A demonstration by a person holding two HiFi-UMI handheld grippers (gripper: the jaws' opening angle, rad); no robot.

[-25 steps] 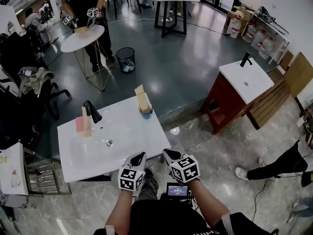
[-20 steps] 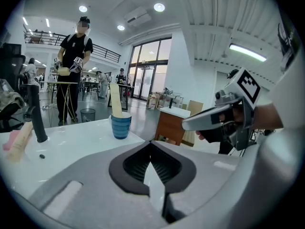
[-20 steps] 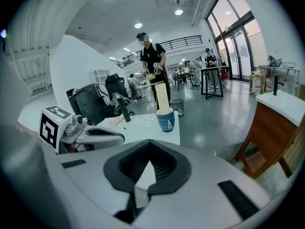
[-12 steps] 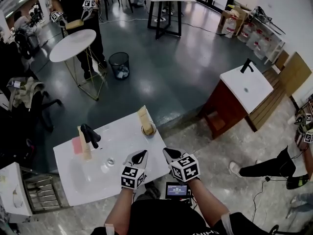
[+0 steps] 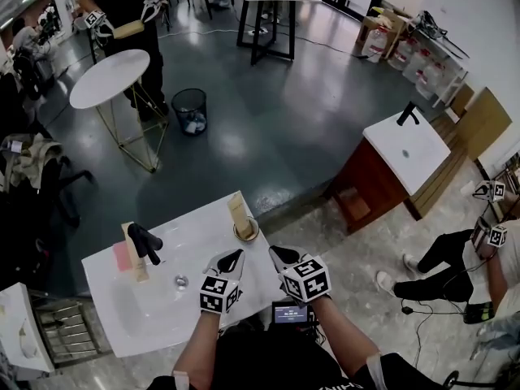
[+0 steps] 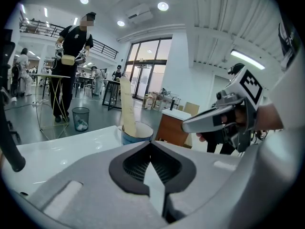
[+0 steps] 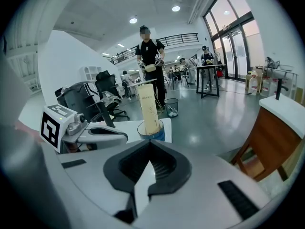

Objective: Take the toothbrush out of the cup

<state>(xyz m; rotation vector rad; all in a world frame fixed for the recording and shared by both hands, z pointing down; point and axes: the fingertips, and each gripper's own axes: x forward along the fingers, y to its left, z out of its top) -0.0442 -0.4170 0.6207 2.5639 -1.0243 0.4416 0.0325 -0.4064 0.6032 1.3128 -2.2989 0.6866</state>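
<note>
A blue-sided cup (image 5: 245, 233) stands near the far right corner of the white sink table (image 5: 203, 227). A tall beige toothbrush pack (image 5: 238, 215) sticks upright out of it. My left gripper (image 5: 232, 256) and right gripper (image 5: 277, 253) hover side by side at the table's near right edge, just short of the cup, both shut and empty. In the left gripper view, the cup (image 6: 137, 132) and pack (image 6: 126, 101) lie straight beyond the shut left gripper (image 6: 150, 143). The right gripper view has the cup (image 7: 151, 130) and pack (image 7: 149, 108) ahead of the right gripper (image 7: 149, 142).
A black faucet (image 5: 145, 242), a wooden block (image 5: 132, 250) and a pink piece (image 5: 122, 256) stand at the table's left. A second sink cabinet (image 5: 406, 149) is far right. A person (image 5: 130, 6) stands at a round table (image 5: 110, 78); a bin (image 5: 189, 110) sits nearby.
Both grippers have come forward together towards the sink table; the cup now sits much closer in front of their tips. The jaws stayed shut.
</note>
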